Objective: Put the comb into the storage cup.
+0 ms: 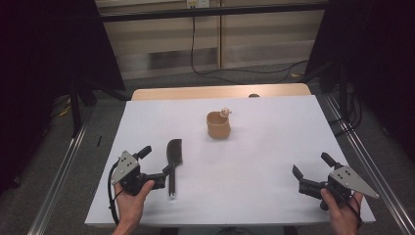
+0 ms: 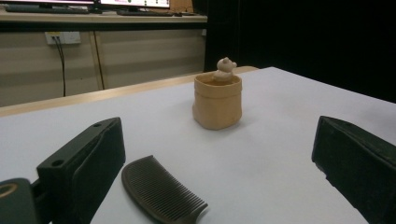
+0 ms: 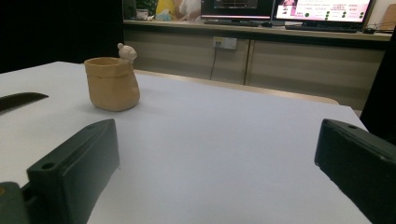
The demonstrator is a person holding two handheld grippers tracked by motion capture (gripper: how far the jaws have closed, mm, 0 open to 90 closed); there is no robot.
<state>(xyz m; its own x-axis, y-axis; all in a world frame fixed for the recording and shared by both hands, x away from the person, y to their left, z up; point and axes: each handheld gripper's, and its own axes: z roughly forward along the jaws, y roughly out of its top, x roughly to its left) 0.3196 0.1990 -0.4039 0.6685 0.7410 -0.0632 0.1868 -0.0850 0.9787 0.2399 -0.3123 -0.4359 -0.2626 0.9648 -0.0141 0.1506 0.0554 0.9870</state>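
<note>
Left gripper at eight o'clock, jaws apart around the dark comb lying flat, tan cup at twelve, right gripper at four, jaws apart, holding nothing.

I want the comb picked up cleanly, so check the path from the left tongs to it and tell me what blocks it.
Nothing visible blocks it. The comb lies flat on the white table, right beside the open left tongs, with bare surface between them. The tan pot stands farther back, well clear of that path.
</note>
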